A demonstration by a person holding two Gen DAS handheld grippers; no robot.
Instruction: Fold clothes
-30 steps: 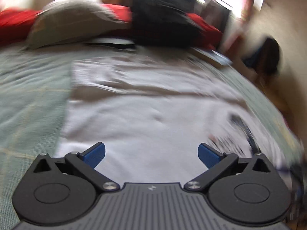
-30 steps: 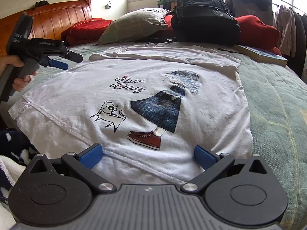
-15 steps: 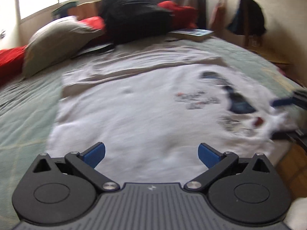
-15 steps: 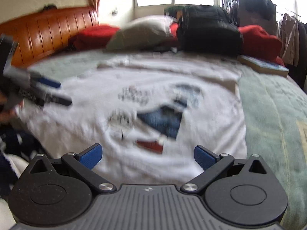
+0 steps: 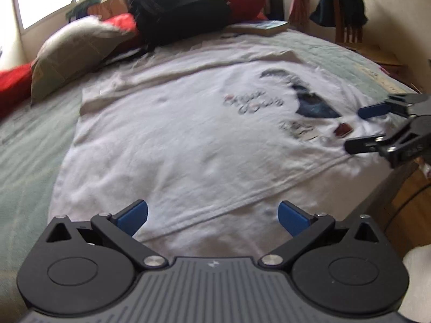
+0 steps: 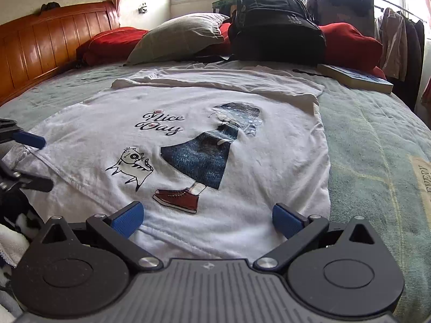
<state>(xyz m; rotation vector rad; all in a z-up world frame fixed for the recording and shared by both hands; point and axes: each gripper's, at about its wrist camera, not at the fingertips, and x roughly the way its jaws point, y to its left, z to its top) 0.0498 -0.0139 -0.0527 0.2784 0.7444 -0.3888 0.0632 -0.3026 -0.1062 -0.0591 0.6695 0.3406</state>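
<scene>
— White cotton, is that the task's garment?

— Yes: a white T-shirt lies spread flat, print side up, on the green bedspread of a bed.

— Which way does it point?

— In the right wrist view its long axis runs away from the camera, hem edge nearest the lens, the far end toward the pillows. The far part looks folded over, with a loose band of cloth lying across it. The print, a cat, a figure in a blue skirt, a red shoe and the words "Nice Day", reads upright from the hem side.

— And the left gripper?

— Its blue pads stand wide apart with nothing between them, low over the hem near one corner of the shirt. Whether they touch the cloth cannot be told.

— The right gripper?

— Also spread apart and empty, just above the hem, close to the red shoe. In the left wrist view it shows at the right edge, fingers apart over the shirt's edge.

— What lies beyond the shirt?

— A grey pillow, red cushions, a black backpack and a book sit at the far side. A wooden headboard runs along the left.
</scene>
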